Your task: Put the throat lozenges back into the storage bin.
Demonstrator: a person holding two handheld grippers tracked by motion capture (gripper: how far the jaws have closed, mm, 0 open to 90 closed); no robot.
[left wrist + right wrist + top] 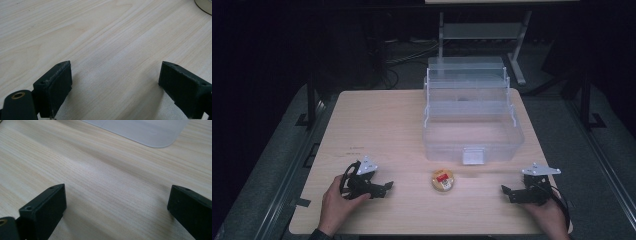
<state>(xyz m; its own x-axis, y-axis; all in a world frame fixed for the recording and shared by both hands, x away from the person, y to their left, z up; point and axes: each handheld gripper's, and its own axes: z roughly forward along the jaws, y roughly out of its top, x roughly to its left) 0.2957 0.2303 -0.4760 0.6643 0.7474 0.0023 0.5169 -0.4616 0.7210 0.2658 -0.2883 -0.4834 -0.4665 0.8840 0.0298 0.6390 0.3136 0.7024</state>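
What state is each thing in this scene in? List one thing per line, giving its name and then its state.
left gripper: open, nothing between the jaws, low over the table.
right gripper: open, nothing between the jaws.
clear plastic box: open, tiers raised and stepped back.
small round tin: lying flat on the table, untouched, between the two grippers.
table: bare light wood.

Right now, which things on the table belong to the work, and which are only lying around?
For the work:
- small round tin, between both grippers
- clear plastic box, open, behind it

Lying around:
- metal stand beyond the table
- cables on the floor
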